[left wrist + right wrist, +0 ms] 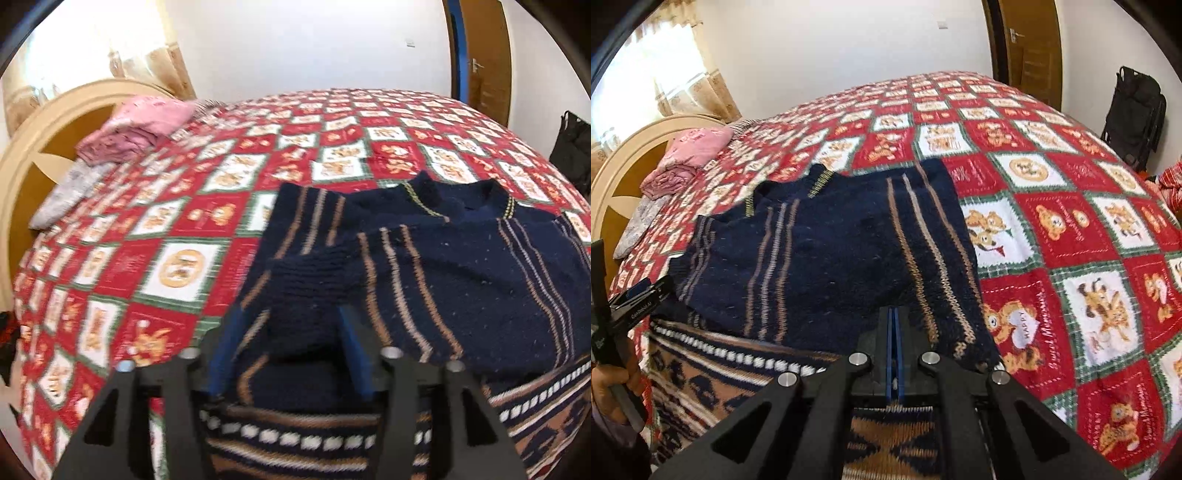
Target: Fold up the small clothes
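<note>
Your left gripper [288, 354] has its blue fingers [223, 354] standing apart over the near left part of the navy knit sweater [461, 280]; the ribbed cuff of the folded-in sleeve [306, 280] lies between them, but the pads do not press on it, so nothing is held there. Your right gripper [894, 332] has its blue fingers pressed together with no gap; it sits low over the sweater's near right part, and you cannot tell from that view whether any knit is pinched between the tips. The sweater [827, 266] lies flat on the red, white and green bear-print quilt [184, 229] on the near part of the bed, collar [476, 201] away from you, patterned hem band [713, 373] nearest you. Both sleeves look folded in across the body: the left one ends at the cuff between your left fingers, the right one shows as a striped panel [923, 236] along the sweater's right edge. In the right wrist view your left hand [617, 391] grips the handle of the left tool at the frame's left edge. A pile of pink folded clothes [136, 129] sits at the far left of the bed against the wooden headboard [26, 162], with a pale grey printed piece [66, 192] just beside it. A black bag [1134, 114] stands by the wall near the wooden door [1030, 44]. The left view is blurred.
</note>
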The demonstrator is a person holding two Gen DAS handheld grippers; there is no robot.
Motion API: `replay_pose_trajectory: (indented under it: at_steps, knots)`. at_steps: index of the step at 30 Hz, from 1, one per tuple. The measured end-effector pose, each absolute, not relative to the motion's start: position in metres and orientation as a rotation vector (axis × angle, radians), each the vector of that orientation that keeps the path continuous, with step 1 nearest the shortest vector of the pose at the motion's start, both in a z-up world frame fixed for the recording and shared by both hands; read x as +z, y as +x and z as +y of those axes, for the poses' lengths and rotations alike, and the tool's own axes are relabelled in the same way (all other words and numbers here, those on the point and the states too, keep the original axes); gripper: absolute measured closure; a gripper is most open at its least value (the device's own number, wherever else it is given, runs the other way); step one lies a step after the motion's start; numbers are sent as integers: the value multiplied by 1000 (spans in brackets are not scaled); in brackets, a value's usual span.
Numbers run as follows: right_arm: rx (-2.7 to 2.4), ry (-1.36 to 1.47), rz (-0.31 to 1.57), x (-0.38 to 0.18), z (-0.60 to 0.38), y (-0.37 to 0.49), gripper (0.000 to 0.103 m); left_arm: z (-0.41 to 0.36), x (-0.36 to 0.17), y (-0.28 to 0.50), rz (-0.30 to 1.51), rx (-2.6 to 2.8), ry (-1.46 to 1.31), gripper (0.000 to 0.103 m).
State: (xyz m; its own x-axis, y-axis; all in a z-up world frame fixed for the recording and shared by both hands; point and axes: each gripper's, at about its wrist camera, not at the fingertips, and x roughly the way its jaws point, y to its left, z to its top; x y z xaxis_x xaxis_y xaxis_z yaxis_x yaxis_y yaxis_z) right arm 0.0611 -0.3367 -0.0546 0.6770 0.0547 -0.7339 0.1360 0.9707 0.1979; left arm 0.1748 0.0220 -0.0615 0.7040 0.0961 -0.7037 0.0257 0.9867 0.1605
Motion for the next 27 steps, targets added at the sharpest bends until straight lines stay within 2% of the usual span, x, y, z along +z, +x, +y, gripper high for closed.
replay_pose_trajectory:
  at_steps: [6, 11, 14, 27]
  knots:
    - [28, 293, 834, -39, -340, 34, 101, 30, -43, 150, 722, 17, 159, 15]
    - [39, 298, 808, -31, -341, 7, 101, 24, -36, 134, 695, -6, 163, 15]
    - [39, 280, 813, -33, -332, -6, 101, 19, -33, 123, 697, -19, 168, 8]
    - [67, 161, 880, -34, -296, -64, 101, 14, -24, 68, 656, -106, 215, 7]
